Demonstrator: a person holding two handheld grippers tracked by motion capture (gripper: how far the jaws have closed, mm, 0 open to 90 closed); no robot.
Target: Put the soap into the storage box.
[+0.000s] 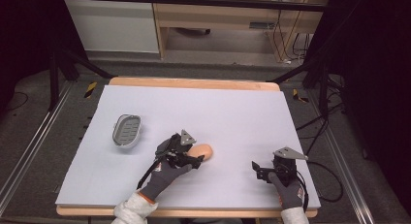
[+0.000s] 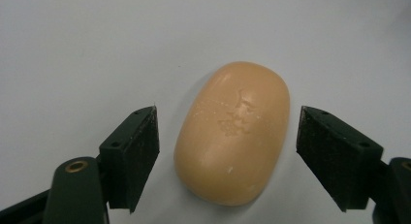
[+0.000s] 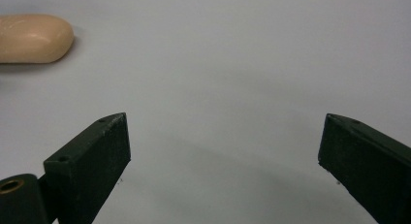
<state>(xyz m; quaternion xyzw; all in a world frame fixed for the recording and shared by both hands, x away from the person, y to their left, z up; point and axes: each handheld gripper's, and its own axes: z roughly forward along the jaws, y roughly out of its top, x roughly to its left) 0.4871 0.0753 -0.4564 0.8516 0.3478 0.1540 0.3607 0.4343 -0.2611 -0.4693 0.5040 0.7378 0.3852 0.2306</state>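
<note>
One table (image 1: 242,112) carried everything, its top covered by a single pale sheet with a wooden edge showing at the far side. On it lay one grey soap dish (image 1: 127,131), ribbed inside and standing toward the left, well apart from the rest. Two gloved hands came in from the near edge, each holding one gripper. The left gripper (image 1: 193,160) sat near the middle of the table, right at the one bar of soap (image 1: 204,151). In the left gripper view its two jaws stood wide apart with the tan, oval soap (image 2: 232,134) lying flat on the sheet between them, a clear gap on either side, so the pads had hold of nothing. The soap's top face bore a small rough, chipped patch. The right gripper (image 1: 260,171) rested over the bare sheet toward the right, well apart from the soap; its two jaws also stood wide open and held nothing, the soap (image 3: 34,38) lying off at the upper left corner of its view.
</note>
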